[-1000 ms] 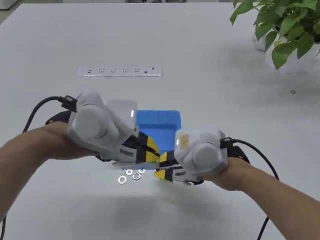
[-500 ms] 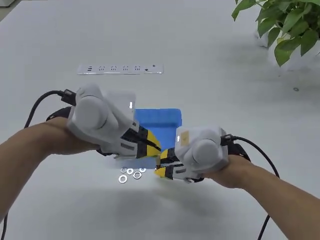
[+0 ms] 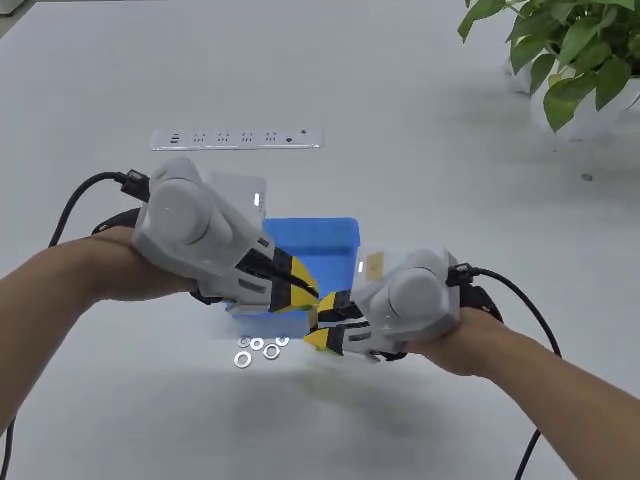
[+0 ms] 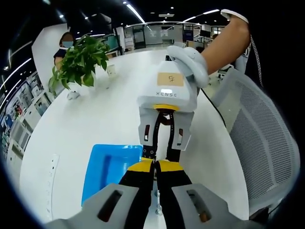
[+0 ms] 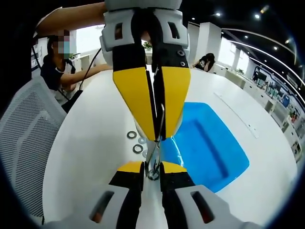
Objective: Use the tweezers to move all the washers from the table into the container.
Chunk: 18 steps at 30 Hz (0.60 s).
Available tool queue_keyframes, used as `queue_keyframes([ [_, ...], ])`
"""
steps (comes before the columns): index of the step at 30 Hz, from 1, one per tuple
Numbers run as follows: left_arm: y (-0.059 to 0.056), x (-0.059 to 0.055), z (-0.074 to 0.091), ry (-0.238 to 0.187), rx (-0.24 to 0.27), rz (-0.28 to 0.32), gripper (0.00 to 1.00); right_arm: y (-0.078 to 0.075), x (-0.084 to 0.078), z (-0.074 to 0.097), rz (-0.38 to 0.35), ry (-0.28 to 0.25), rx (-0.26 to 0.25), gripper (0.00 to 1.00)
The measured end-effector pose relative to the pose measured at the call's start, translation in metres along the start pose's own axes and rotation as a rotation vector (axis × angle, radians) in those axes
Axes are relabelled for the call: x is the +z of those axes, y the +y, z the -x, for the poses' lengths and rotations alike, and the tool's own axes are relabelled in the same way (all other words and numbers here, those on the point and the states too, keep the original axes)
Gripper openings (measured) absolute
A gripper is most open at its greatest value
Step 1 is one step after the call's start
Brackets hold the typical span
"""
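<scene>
Your left fingers and right fingers pinched the thin tweezers, while the washers, seemingly light, flat and slippery, lay on the bench beside the container, probably best nipped across the rim.

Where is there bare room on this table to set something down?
Free: the wide stretch between power strip and plant, and the near strip below the washers. Crowded: the centre, where left gripper and right gripper meet over the near edge of the blue container, beside the washers.
</scene>
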<state>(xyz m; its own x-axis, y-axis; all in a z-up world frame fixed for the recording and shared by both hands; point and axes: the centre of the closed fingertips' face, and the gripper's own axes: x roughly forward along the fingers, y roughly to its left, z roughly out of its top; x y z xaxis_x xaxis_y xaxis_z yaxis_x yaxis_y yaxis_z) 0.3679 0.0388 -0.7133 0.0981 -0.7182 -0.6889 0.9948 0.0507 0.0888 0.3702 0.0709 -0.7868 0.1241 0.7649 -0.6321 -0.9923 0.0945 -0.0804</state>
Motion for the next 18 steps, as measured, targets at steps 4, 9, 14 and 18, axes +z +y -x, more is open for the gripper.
queue_keyframes([
  [4, 0.0001, -0.0008, -0.0004, 0.004, -0.003, 0.002, 0.06, 0.0, 0.0003, -0.0007, -0.016, -0.002, -0.002, 0.14],
  [9, -0.0007, -0.0016, -0.0008, 0.008, -0.006, 0.001, 0.06, 0.0006, 0.0002, -0.0006, -0.028, -0.003, 0.001, 0.12],
  [14, -0.0005, -0.0021, -0.0014, 0.014, -0.003, 0.001, 0.06, 0.0006, -0.0001, -0.0006, -0.047, 0.003, -0.002, 0.11],
  [18, -0.0016, -0.0022, -0.002, 0.018, -0.006, -0.002, 0.06, 0.0008, -0.0006, -0.0006, -0.062, 0.007, -0.003, 0.1],
])
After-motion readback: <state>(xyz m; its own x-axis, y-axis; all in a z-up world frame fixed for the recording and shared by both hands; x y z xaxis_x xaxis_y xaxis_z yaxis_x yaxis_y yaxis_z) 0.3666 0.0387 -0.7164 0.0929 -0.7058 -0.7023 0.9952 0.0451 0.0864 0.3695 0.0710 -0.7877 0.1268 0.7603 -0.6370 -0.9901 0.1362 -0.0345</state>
